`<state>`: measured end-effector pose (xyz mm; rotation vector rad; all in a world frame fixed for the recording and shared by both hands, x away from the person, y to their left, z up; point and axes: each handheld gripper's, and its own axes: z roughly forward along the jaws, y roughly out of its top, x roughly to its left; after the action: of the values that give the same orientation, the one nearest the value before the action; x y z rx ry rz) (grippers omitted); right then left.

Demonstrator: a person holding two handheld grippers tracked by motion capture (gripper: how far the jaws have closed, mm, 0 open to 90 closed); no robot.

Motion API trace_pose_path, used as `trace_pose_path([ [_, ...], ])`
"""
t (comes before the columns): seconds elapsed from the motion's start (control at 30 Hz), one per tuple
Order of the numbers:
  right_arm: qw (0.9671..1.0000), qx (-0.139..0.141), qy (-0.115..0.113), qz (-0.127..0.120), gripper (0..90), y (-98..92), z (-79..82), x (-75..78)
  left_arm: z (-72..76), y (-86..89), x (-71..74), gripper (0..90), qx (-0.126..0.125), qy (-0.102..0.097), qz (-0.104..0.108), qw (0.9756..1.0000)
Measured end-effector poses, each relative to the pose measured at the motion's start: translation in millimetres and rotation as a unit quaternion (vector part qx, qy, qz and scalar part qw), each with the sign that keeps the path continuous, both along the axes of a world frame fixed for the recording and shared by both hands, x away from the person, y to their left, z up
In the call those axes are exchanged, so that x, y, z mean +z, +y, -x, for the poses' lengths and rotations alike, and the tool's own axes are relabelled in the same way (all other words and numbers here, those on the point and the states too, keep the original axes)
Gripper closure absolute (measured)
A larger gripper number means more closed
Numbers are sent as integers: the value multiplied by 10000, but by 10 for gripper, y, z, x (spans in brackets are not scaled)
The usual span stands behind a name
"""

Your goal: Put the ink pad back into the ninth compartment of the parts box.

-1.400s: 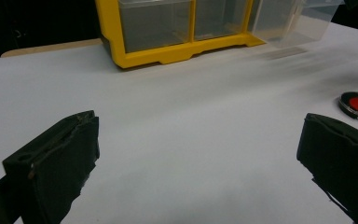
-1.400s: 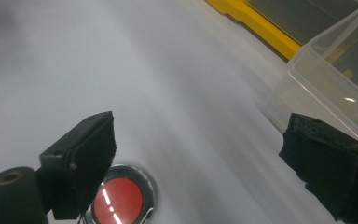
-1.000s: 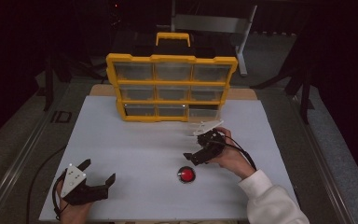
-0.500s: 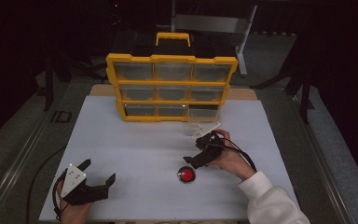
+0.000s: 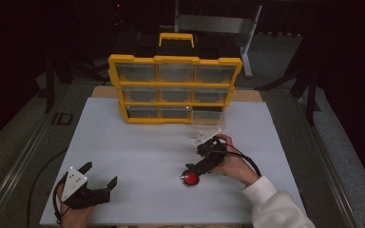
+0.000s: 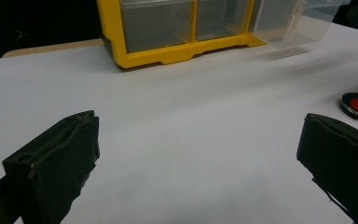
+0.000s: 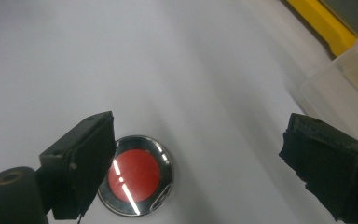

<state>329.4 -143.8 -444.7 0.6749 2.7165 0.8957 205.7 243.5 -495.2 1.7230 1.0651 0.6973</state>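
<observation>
right gripper (image 7: 196,163): jaws wide, nothing held, over the red disc (image 7: 135,175) on the desk (image 5: 138,156).
risk: one jaw sits above the disc's rim; closing may skid the flat disc away.
left gripper (image 5: 88,187): wide, idle.
unclear: what the disc is; contents of the organizer (image 5: 176,90).

I see lots of bare white table (image 5: 138,156) between my two grippers, so a hand could slide across there. At the back, the big yellow drawer box (image 5: 175,88) blocks the way like a wall. One clear drawer (image 5: 208,124) sticks out from its bottom right corner, close by my right gripper (image 5: 193,172). The little red round tin (image 5: 190,179) lies on the table right under that gripper. My left gripper (image 5: 100,177) has open table all around.
</observation>
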Motion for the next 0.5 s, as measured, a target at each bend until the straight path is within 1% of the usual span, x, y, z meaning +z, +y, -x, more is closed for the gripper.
trace_pose_path([
  [0.5, 9997, 195, 27, 173, 94, 95, 113, -58, 4, 7, 3, 0, 23, 2, 6, 10000],
])
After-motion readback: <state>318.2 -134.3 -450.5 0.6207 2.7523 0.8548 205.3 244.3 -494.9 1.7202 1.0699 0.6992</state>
